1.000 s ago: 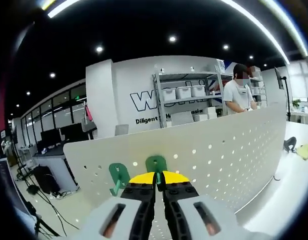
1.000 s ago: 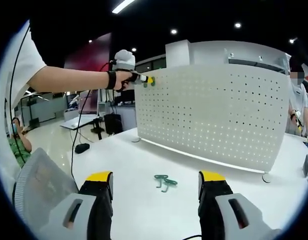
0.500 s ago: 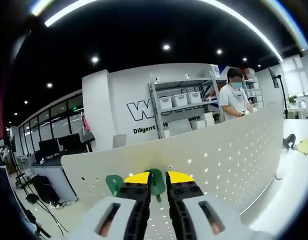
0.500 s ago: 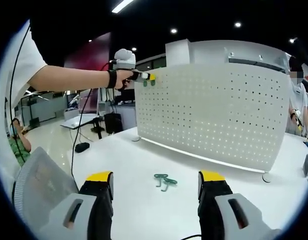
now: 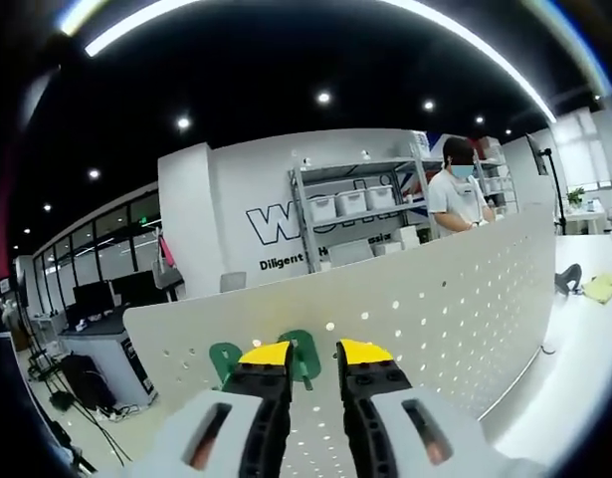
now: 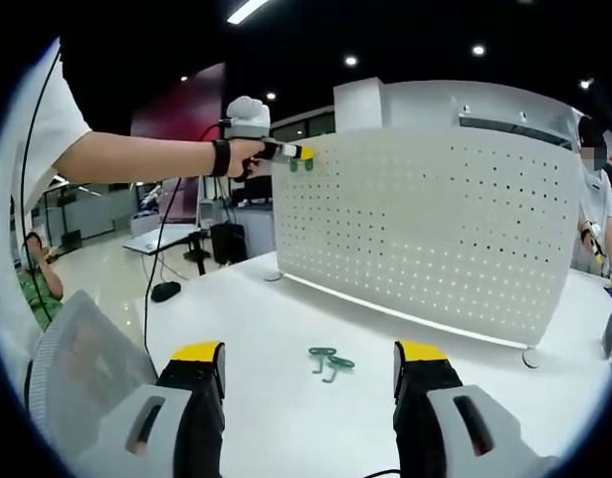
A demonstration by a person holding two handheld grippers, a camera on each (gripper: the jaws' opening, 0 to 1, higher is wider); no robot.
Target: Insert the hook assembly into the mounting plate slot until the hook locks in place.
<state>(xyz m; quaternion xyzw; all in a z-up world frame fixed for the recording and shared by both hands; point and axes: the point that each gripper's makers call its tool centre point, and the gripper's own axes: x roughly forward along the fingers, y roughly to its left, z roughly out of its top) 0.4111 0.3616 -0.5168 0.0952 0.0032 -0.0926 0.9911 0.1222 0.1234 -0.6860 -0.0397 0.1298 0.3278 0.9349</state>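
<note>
item: green hooks [image 6: 328, 361] — loose pair flat on white surface [image 6: 286, 329], straight ahead of right tongs [image 6: 310, 370], between their parted, unloaded jaws; right side nearer.
item: two green hooks [image 5: 303, 354] seated on top edge of perforated plate [image 5: 445, 309], just beyond left tongs [image 5: 314, 351], jaws parted, clear of hook.

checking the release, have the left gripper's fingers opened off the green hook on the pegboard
Yes. The left gripper has spread its fingers apart, leaving the green plastic hook on the white perforated pegboard.
</note>
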